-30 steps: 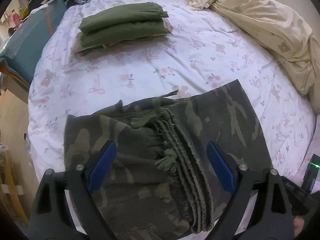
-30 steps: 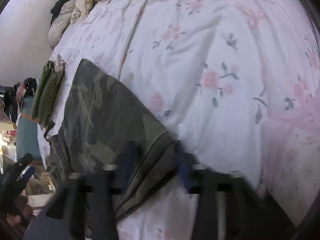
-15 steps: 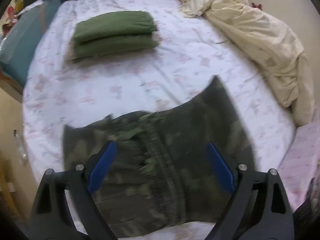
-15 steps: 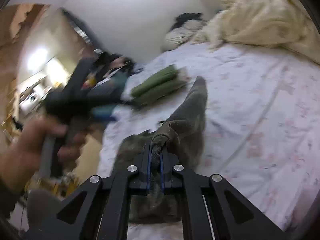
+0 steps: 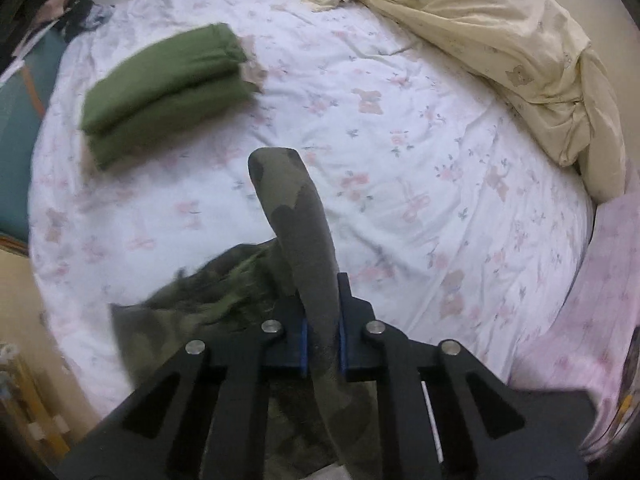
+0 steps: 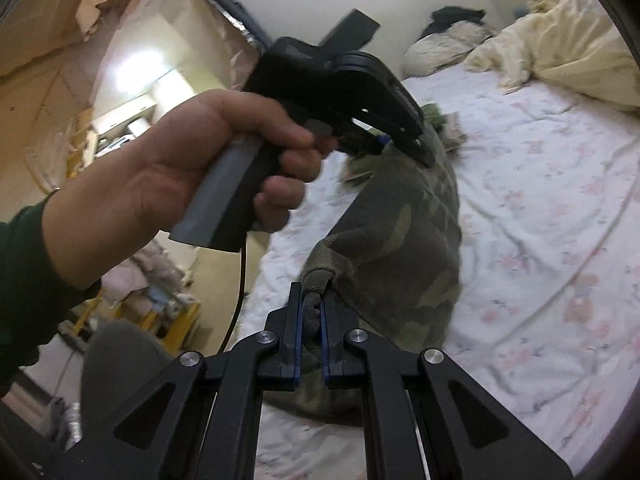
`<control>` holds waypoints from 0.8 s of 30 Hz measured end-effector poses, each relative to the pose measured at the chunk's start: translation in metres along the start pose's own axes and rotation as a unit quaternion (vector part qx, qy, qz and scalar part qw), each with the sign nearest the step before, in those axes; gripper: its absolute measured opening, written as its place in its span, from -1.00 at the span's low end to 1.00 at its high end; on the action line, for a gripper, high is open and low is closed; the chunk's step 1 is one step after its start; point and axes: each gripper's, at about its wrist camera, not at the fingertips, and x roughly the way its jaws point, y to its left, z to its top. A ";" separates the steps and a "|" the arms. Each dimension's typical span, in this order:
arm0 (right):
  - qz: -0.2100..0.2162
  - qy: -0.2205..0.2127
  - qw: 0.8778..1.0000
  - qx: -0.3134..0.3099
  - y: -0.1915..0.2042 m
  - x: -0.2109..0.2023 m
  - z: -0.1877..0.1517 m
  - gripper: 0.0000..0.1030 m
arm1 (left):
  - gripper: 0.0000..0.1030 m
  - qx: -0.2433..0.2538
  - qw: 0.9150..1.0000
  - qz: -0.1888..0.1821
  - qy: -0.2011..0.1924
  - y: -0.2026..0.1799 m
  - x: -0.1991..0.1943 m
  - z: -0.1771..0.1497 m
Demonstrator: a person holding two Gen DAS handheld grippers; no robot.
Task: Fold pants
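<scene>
Left wrist view: left gripper clamped on soft camouflage-print cotton pants, long fold running straight ahead; right gripper pinched on ribbed hem, just beside.

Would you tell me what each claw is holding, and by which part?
Both hold the camouflage pants: the left claw pinches a fold of fabric, the right claw a ribbed edge.

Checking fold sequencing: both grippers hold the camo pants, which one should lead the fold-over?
Probably left. The left gripper is shut on a fold of the camo pants with bare floral sheet ahead. The right gripper pinches a ribbed edge, angled toward the bedside.
</scene>
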 end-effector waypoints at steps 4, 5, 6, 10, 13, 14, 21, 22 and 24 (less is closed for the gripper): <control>0.029 0.030 0.999 -0.033 0.033 0.021 -0.001 -0.86 | -0.85 -0.017 1.000 -0.009 -0.014 0.051 -0.032 -0.024; 0.036 0.040 0.998 -0.037 0.041 0.030 -0.002 -0.86 | -0.85 -0.025 1.000 -0.007 -0.017 0.068 -0.036 -0.033; 0.038 0.049 0.997 -0.043 0.048 0.039 -0.004 -0.86 | -0.84 -0.030 0.999 -0.005 -0.017 0.078 -0.037 -0.037; 0.039 0.104 0.992 -0.067 0.082 0.091 -0.022 -0.86 | -0.84 -0.070 0.997 0.000 -0.016 0.138 -0.030 -0.074; 0.031 0.142 0.986 -0.086 0.100 0.129 -0.042 -0.86 | -0.84 -0.104 0.994 -0.007 -0.012 0.185 -0.012 -0.103; 0.027 0.157 0.984 -0.086 0.104 0.143 -0.048 -0.85 | -0.84 -0.125 0.992 -0.014 -0.011 0.197 -0.009 -0.111; 0.035 0.247 0.964 -0.085 0.112 0.173 -0.058 -0.54 | -0.84 -0.157 0.987 -0.022 0.018 0.244 0.027 -0.136; 0.047 0.249 0.963 -0.091 0.112 0.163 -0.053 -0.48 | -0.84 -0.153 0.988 -0.021 0.018 0.245 0.027 -0.136; 0.041 0.225 0.968 -0.104 0.104 0.139 -0.039 -0.47 | -0.84 -0.149 0.988 -0.018 0.021 0.248 0.031 -0.138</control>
